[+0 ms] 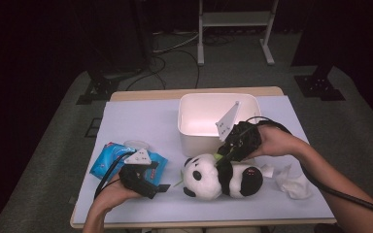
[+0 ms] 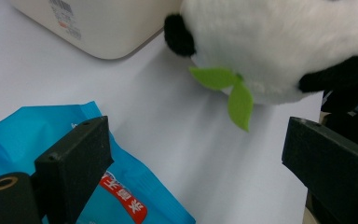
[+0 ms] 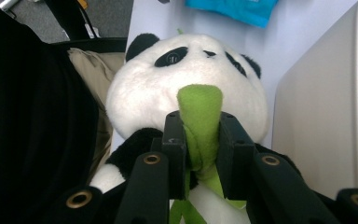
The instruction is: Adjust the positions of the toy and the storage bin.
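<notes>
A black-and-white panda plush (image 1: 213, 180) lies on its side on the pale mat, just in front of the white bin (image 1: 189, 127). My right gripper (image 1: 222, 159) comes down on it from the right. Its jaws are shut on the green felt bamboo stalk (image 3: 199, 105) at the panda's (image 3: 186, 88) chest. My left gripper (image 1: 161, 187) rests left of the panda, open and holding nothing. In the left gripper view my left gripper (image 2: 200, 156) stands wide over bare mat, with the panda's head (image 2: 279, 42) and green leaves (image 2: 238, 95) ahead.
A blue wipes pack (image 1: 108, 160) lies under and behind my left hand; its corner (image 2: 135, 200) sits by one jaw. Crumpled white tissue (image 1: 291, 182) lies right of the panda. The bin's corner (image 2: 107, 28) is close ahead. A metal stand (image 1: 235, 19) is on the floor beyond the table.
</notes>
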Demonstrator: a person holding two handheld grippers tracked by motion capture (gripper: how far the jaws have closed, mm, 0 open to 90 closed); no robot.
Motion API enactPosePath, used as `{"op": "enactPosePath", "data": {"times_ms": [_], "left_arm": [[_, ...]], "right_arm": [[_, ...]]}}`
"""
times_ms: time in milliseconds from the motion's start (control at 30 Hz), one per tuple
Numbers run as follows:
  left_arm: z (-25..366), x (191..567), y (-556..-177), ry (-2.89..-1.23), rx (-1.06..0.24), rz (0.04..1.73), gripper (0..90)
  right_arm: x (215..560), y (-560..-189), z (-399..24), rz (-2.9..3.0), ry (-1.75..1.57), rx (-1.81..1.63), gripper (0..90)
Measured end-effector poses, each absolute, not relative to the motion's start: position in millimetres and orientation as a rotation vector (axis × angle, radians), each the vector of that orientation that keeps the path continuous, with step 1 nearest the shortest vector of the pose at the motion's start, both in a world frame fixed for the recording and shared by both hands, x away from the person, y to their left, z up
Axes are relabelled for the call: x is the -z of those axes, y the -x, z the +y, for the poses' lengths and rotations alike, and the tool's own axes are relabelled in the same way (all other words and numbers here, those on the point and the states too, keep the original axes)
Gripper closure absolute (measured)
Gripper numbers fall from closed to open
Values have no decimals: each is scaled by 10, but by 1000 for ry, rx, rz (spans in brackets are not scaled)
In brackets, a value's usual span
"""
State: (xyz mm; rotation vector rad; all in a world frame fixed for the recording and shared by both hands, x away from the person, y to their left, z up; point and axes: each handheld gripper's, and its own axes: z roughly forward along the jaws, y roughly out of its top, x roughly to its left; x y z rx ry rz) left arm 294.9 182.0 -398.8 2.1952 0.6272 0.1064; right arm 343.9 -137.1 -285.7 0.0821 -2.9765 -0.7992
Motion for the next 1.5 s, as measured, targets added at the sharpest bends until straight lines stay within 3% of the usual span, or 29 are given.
{"op": "enactPosePath", "data": {"times_ms": [800,1500], "left_arm": [[1840,4001,-2975,-2180,-79,627,76],[1876,4031,-3024,-2167,-66,627,76]], "right_arm": [[2184,-3406,-1401,-3023,-85,861,746],[1593,-3602,-1527,-3077,-14,934,746]]}}
